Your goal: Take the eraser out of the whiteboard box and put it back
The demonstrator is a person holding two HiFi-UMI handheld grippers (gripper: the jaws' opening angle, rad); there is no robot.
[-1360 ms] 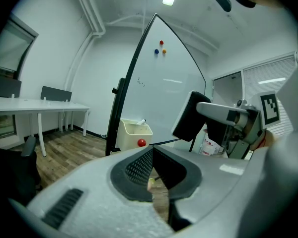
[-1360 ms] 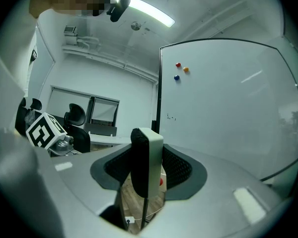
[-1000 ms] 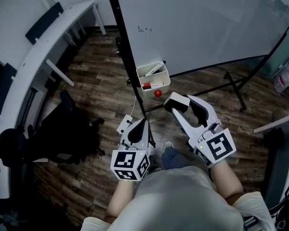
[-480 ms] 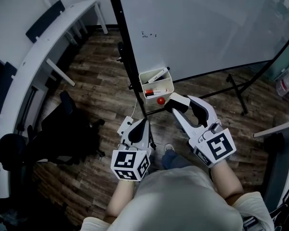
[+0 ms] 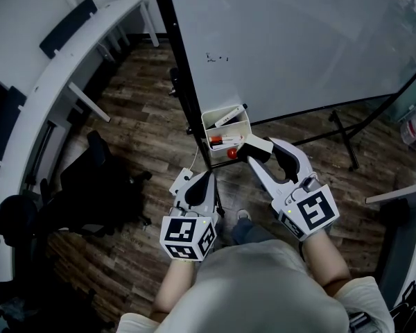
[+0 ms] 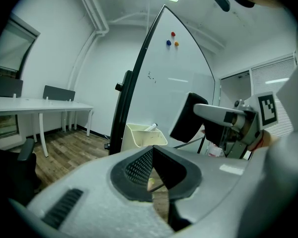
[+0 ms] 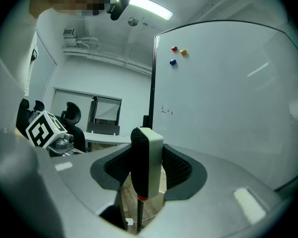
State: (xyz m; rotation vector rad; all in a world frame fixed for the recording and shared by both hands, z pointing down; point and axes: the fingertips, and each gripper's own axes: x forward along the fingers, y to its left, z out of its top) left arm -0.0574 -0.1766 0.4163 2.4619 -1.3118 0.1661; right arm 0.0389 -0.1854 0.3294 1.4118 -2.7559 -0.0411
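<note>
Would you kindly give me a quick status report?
Right gripper shut on eraser, near whiteboard box. Left gripper shut, empty. Markers lie in box.

White, dark-felted eraser (image 5: 258, 146) on edge in the right tongs (image 5: 263, 150), just beside the open white whiteboard box (image 5: 206, 125).

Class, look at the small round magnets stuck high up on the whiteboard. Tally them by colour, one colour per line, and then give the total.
Red magnet: 1
Orange magnet: 1
Blue magnet: 1
Total: 3
</note>
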